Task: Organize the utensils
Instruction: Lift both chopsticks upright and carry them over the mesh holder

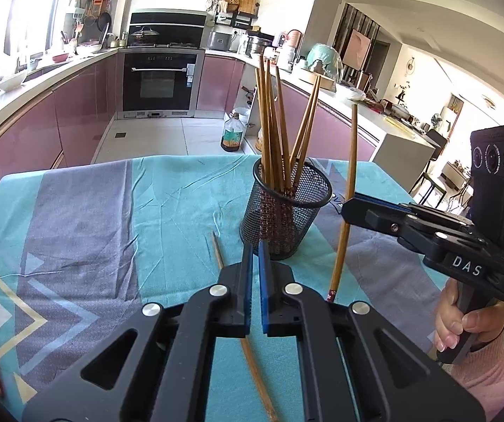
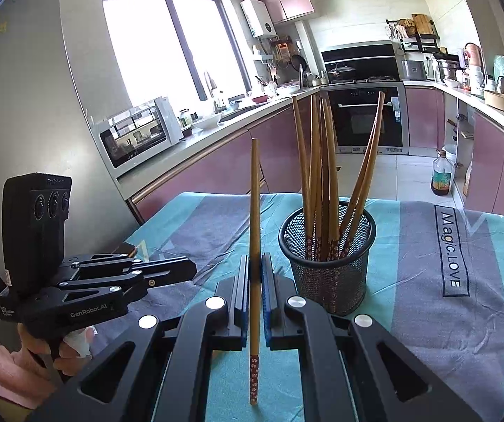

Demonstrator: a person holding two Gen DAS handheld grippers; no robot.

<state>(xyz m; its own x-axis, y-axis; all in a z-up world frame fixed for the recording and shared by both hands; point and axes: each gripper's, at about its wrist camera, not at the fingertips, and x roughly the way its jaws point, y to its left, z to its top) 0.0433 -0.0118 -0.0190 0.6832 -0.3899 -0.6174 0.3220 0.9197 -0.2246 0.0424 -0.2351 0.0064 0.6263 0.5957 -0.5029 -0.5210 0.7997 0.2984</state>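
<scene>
Kitchen bench (image 1: 76,211): mesh cup (image 1: 285,211) already holds several chopsticks. Right claw (image 2: 255,281) clamps one chopstick (image 2: 254,228); left claw (image 1: 255,256), together and empty, hovers over another loose chopstick (image 1: 252,362).

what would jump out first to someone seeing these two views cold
The eye goes first to the black mesh cup mid-table, bristling with chopsticks, on the teal and grey tablecloth. Next comes the single chopstick held upright in the shut right gripper, just beside the cup. A loose chopstick lies on the cloth by the shut left gripper, though the left-wrist view does not show whether the gripper grips it.
</scene>
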